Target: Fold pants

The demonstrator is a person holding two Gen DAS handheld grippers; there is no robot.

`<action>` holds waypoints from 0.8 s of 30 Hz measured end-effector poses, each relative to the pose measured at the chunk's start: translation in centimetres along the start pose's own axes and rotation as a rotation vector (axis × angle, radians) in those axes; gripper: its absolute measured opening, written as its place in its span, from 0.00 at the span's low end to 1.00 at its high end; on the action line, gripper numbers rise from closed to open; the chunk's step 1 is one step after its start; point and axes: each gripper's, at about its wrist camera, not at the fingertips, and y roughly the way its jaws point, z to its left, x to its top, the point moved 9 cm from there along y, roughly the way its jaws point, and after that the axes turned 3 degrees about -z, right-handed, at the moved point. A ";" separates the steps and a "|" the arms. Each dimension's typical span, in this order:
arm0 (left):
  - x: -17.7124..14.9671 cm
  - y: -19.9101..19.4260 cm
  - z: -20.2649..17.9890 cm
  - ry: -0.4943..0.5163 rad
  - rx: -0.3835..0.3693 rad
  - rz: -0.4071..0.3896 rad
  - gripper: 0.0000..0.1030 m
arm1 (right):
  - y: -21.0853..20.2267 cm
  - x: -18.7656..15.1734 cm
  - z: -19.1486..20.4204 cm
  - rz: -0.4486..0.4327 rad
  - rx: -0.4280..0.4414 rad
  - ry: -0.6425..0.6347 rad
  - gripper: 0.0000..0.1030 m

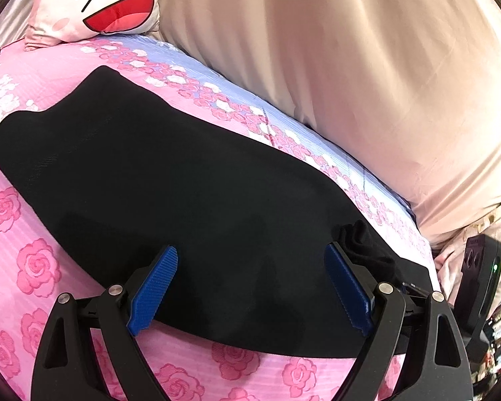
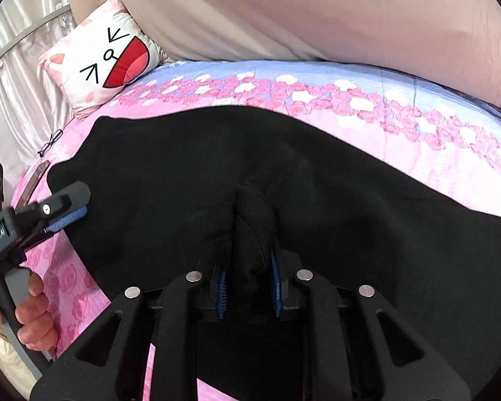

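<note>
While our right gripper [image 2: 248,287] pinches a bunched ridge of the black pants [image 2: 317,200] between its narrowed jaws, our left gripper [image 1: 250,284] hangs wide apart just above the near edge of the same cloth, holding nothing. Beyond both, the pants lie mostly flat across the pink flowered bedspread [image 1: 23,234], already a compact shape. We judge a fold is under way, with smoothing left. Further off sits a cartoon pillow [image 2: 110,63].

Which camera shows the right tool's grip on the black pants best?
Right wrist view: the right tool is shut on a bunched fold of the black fabric pants, seen head-on. Left wrist view shows only that bunch at the frame's right, beside the open left tool.
</note>
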 end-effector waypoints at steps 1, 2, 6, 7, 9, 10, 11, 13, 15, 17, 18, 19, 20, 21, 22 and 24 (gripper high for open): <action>0.1 0.0 0.2 0.000 0.006 -0.004 0.84 | -0.1 0.5 0.3 -0.007 0.011 0.003 0.19; 0.0 -0.2 0.5 0.000 0.014 -0.006 0.84 | -0.1 1.0 0.8 -0.015 0.024 -0.002 0.19; 0.0 -0.5 1.3 -0.014 0.001 0.005 0.84 | 1.1 1.2 3.3 0.005 0.060 -0.050 0.19; 0.0 -0.8 1.6 -0.015 0.003 0.003 0.84 | 2.0 0.6 3.8 0.025 0.052 -0.074 0.19; 0.4 -1.6 2.5 -0.030 0.004 -0.015 0.84 | 2.4 0.1 4.2 0.015 0.041 -0.105 0.22; 0.7 -2.2 3.1 -0.042 0.011 -0.029 0.84 | 2.1 0.0 4.3 0.010 0.050 -0.108 0.26; 1.3 -3.2 4.1 -0.059 0.015 -0.049 0.84 | 1.7 0.0 4.4 0.006 0.066 -0.103 0.31; 2.6 -5.2 7.4 -0.137 0.058 -0.081 0.84 | 0.0 0.1 4.7 -0.026 0.135 -0.064 0.61; 3.7 -7.0 10.8 -0.216 0.119 -0.104 0.84 | -2.6 0.2 4.6 -0.096 0.204 -0.012 0.71; 4.7 -8.7 14.5 -0.295 0.192 -0.129 0.84 | -5.0 -0.1 3.6 -0.149 0.237 0.037 0.71; 5.0 -9.2 16.0 -0.329 0.223 -0.136 0.84 | -5.8 -0.3 2.9 -0.173 0.235 0.058 0.71; 5.2 -9.5 17.3 -0.362 0.251 -0.139 0.84 | -6.6 -0.6 2.1 -0.193 0.234 0.086 0.71; 5.3 -9.5 18.5 -0.405 0.271 -0.130 0.84 | -7.1 -1.0 1.2 -0.205 0.231 0.115 0.71; 5.4 -9.1 19.2 -0.450 0.250 -0.120 0.84 | -7.5 -1.5 0.3 -0.216 0.224 0.141 0.71; 5.7 -8.9 19.5 -0.479 0.229 -0.119 0.84 | -8.0 -2.1 -0.8 -0.231 0.216 0.172 0.71; 6.5 -8.4 19.5 -0.489 0.229 -0.123 0.84 | -8.4 -3.1 -2.4 -0.234 0.214 0.210 0.71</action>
